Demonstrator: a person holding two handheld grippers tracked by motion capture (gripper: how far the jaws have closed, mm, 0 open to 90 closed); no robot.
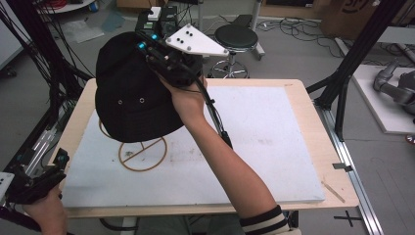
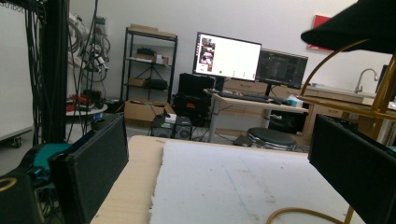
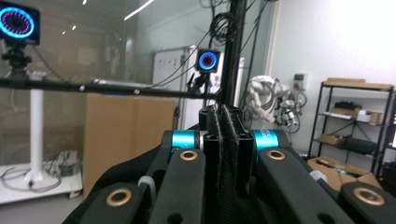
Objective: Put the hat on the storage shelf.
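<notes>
Fingers of my right gripper (image 1: 147, 49) clamped on black hat (image 1: 132, 98), upper left of frame, over gold stand (image 1: 143, 154). Not yet seated. Left gripper (image 1: 36, 183) fingers apart, idle, counter (image 1: 313, 147) edge.

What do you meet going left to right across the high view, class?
Left tongs → gold stand → black hat → right tongs → stool → grey arm on the floor.
</notes>
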